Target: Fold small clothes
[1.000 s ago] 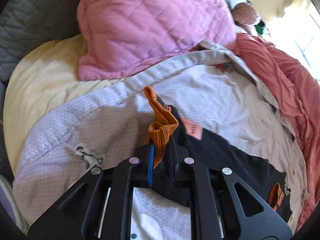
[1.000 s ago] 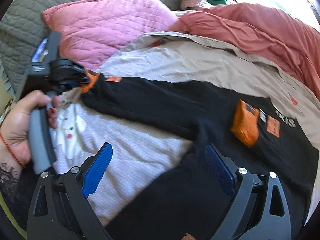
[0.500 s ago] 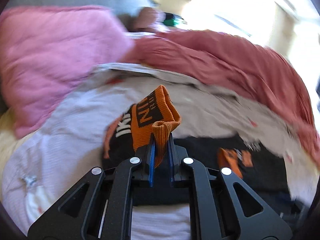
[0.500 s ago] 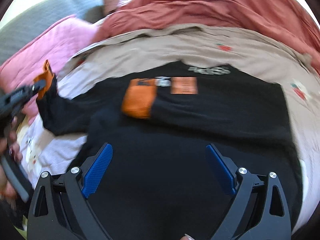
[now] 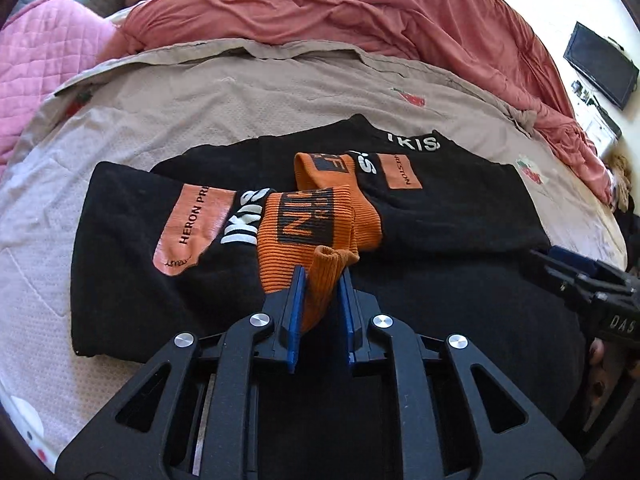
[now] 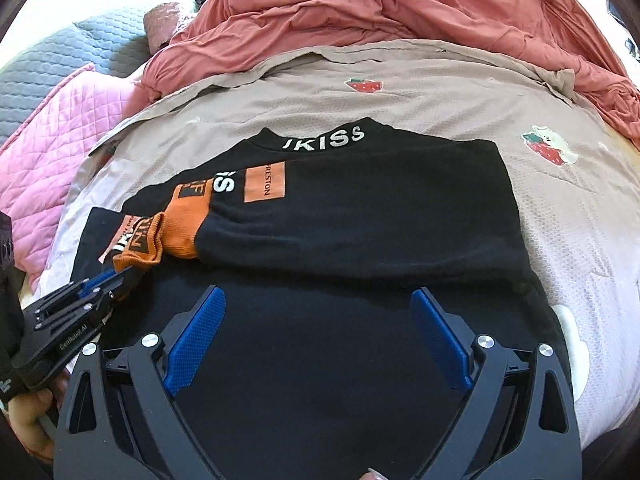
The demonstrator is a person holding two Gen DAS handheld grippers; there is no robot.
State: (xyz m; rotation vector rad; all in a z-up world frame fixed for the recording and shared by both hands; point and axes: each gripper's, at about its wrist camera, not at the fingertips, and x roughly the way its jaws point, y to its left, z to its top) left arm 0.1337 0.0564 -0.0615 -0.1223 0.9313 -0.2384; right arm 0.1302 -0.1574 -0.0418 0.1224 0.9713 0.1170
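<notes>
Tongs first: our left tongs (image 5: 320, 280) have the orange ribbed cuff (image 5: 326, 276) of the black sweater (image 6: 360, 220) between their blue pads, and the jaws are just beginning to part, the cuff standing bunched up in the narrow gap. Our right tongs (image 6: 318, 334) are spread wide with nothing between the pads, poised over the sweater's lower body. The sleeve we hold lies folded inward across the chest, its cuff meeting the other orange cuff (image 6: 188, 216) near the middle. White lettering runs along the collar, and orange patches (image 6: 265, 182) show on both sleeves. The sweater lies flat on a beige bedspread (image 6: 440, 100) with strawberry motifs. Beyond it sits a rumpled coral duvet (image 6: 400, 12), and to the left a pink quilted pillow (image 6: 52, 128).
</notes>
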